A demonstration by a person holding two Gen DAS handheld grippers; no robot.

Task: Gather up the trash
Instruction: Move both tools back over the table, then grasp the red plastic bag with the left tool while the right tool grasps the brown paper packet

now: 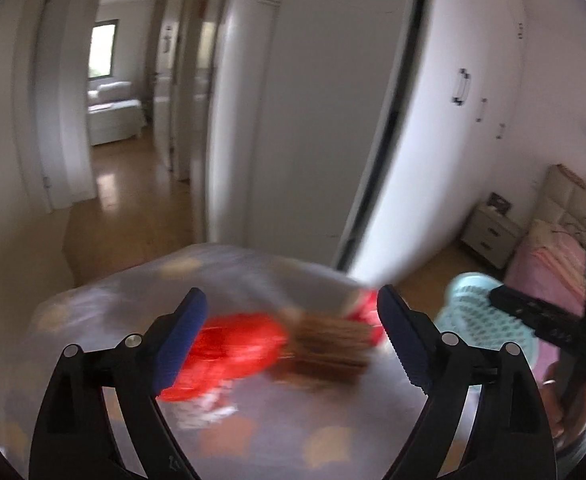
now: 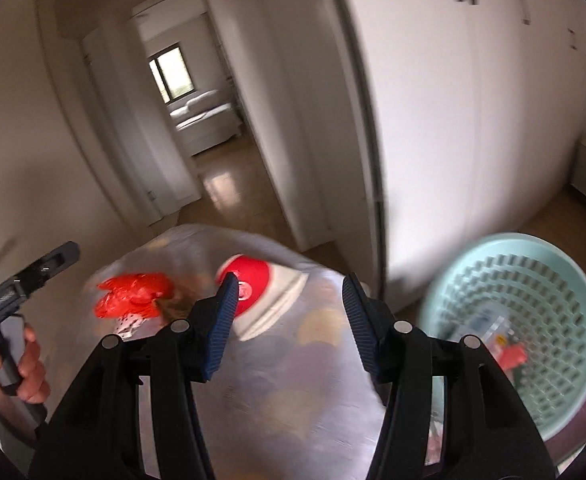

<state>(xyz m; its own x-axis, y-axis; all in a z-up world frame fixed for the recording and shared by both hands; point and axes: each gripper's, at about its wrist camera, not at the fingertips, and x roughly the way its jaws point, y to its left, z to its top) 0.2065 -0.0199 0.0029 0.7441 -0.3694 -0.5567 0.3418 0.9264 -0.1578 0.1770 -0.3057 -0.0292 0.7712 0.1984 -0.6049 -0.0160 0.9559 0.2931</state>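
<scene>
A small table with a shiny patterned cover carries trash. In the left wrist view, my open left gripper hovers just above a crumpled red wrapper and a brown woven-looking piece, both blurred. In the right wrist view, my open right gripper hovers over the table, near a red and white round packet; the red wrapper lies to its left. A pale green perforated basket stands at the table's right, with some items inside; it also shows in the left wrist view.
White wardrobe doors and an open white door rise behind the table. A hallway with wooden floor leads to a far room. A nightstand and a pink bed are at right.
</scene>
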